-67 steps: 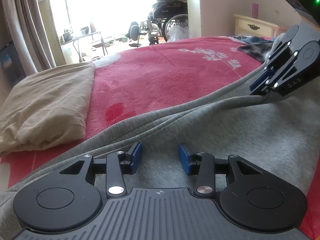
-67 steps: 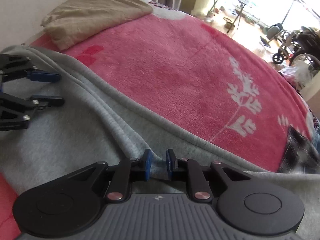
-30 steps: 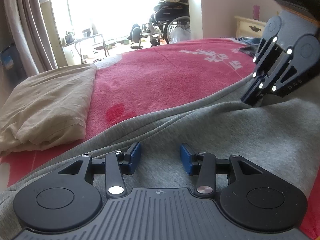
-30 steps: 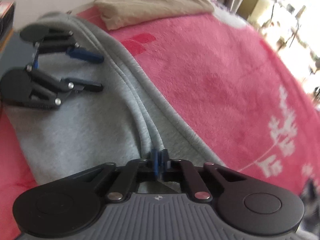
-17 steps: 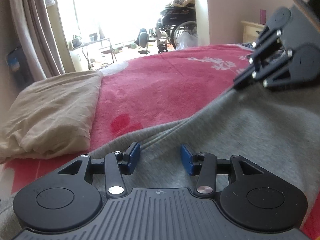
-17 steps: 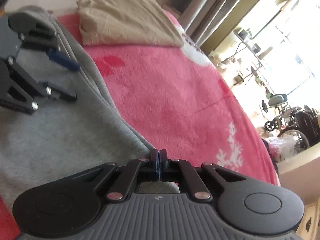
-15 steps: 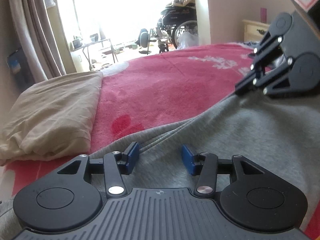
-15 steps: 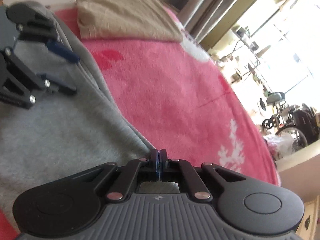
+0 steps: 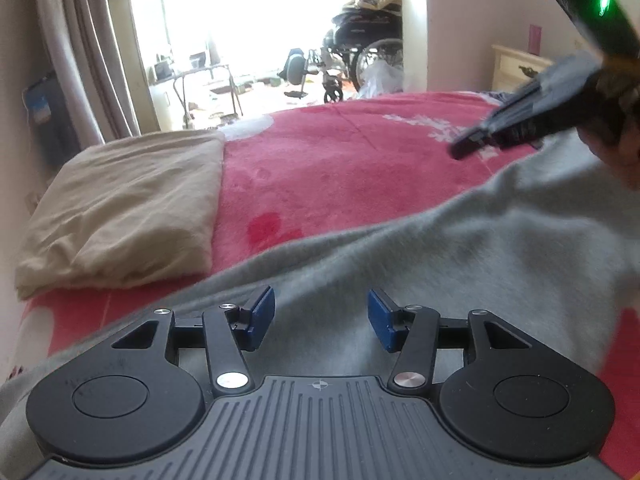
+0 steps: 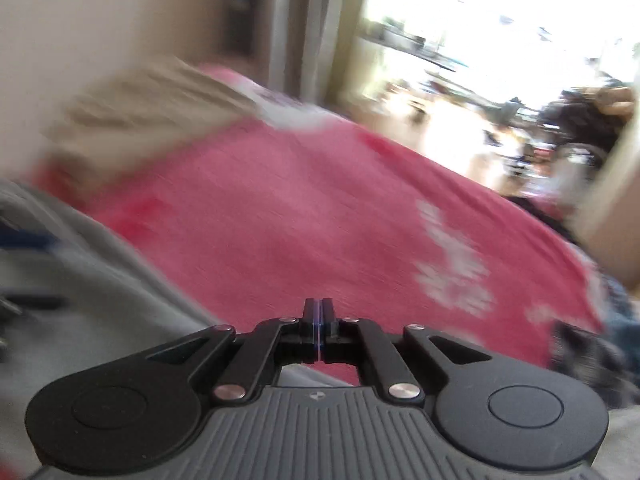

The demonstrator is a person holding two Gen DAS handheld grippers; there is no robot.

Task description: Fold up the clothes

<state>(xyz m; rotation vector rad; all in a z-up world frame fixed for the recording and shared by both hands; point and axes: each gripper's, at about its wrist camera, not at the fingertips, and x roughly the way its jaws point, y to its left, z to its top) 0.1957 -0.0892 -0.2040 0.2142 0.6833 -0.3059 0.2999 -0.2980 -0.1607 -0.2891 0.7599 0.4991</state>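
A grey sweatshirt (image 9: pixel 460 248) lies on the red bed blanket (image 9: pixel 340 160). My left gripper (image 9: pixel 321 312) is open just above the grey cloth, holding nothing. My right gripper (image 10: pixel 318 312) has its jaws pressed together with no cloth visible between them; the grey sweatshirt (image 10: pixel 100 308) lies to its lower left. In the left wrist view the right gripper (image 9: pixel 464 150) hangs in the air above the far edge of the sweatshirt, clear of the cloth. The right wrist view is motion blurred.
A folded beige garment (image 9: pixel 128 204) lies at the left end of the bed. A dark plaid garment (image 10: pixel 588 356) lies at the right edge. A cream nightstand (image 9: pixel 516 66) and a wheelchair (image 9: pixel 368 52) stand beyond the bed.
My right gripper has let go of the sweatshirt edge and risen away from it, swinging fast. The lifted grey fold now lies flat. My left gripper has stayed open in place.
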